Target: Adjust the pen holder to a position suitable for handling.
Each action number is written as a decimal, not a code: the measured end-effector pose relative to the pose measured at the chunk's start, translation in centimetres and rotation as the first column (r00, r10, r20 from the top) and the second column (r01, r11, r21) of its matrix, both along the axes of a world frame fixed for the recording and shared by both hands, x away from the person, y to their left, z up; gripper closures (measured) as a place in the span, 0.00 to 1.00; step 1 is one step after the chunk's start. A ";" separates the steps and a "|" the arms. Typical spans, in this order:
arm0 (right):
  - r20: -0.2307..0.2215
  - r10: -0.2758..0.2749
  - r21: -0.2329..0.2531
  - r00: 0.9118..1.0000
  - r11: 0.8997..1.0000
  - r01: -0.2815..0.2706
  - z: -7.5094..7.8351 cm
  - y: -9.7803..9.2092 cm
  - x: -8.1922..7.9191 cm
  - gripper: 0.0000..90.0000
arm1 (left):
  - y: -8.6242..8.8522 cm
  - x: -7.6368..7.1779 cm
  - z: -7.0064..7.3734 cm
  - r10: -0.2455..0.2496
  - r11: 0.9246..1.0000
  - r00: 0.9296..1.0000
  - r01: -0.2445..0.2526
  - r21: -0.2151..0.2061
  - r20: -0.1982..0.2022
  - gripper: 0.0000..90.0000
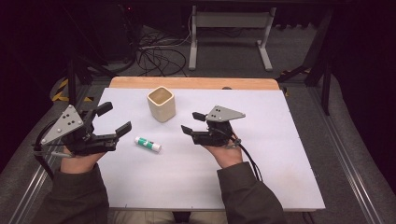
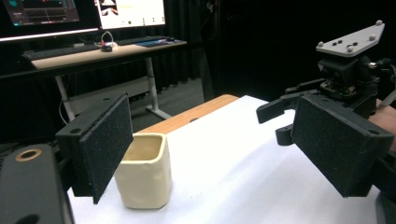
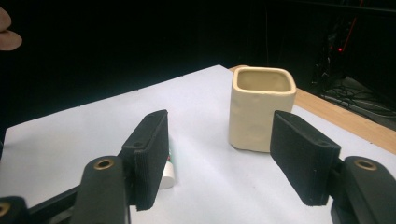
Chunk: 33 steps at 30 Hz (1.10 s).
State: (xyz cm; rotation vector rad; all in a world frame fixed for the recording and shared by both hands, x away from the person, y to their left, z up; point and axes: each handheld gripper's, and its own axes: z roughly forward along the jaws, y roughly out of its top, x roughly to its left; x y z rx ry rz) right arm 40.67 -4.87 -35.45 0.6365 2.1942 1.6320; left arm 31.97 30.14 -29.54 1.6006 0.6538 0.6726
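A cream square cup stands upright and empty at the back middle of the white board. A white glue stick with a green label lies on its side in front of the cup. My left gripper hovers open at the left, aimed toward the cup, which sits behind its left pad. My right gripper is open to the right of the glue stick, pointing left. In the right gripper view the cup stands beyond the open jaws, and the glue stick peeks out beside the left jaw.
A wooden strip runs along the board's far edge. Beyond it are a white desk frame and floor cables. A desk with monitors stands behind the cup in the left gripper view. The right gripper shows there too.
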 end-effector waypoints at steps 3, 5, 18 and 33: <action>0.002 -0.004 -0.004 1.000 1.000 0.004 -0.3 0.5 0.1 0.43 | -0.1 -0.1 0.0 -0.001 1.000 1.000 0.001 0.012 0.003 0.15; 0.002 -0.004 -0.001 1.000 1.000 0.004 -0.5 0.8 0.2 0.43 | -0.2 -0.1 0.0 0.001 1.000 1.000 -0.001 0.010 0.007 0.16; -0.021 0.012 -0.002 1.000 1.000 -0.012 -1.8 2.7 0.5 0.44 | -0.2 -0.3 0.1 0.004 1.000 1.000 -0.004 0.019 0.011 0.16; -0.045 0.031 -0.034 0.999 0.999 -0.032 -3.7 5.3 1.2 0.43 | 0.0 -0.3 0.2 0.024 1.000 1.000 -0.025 0.015 0.013 0.15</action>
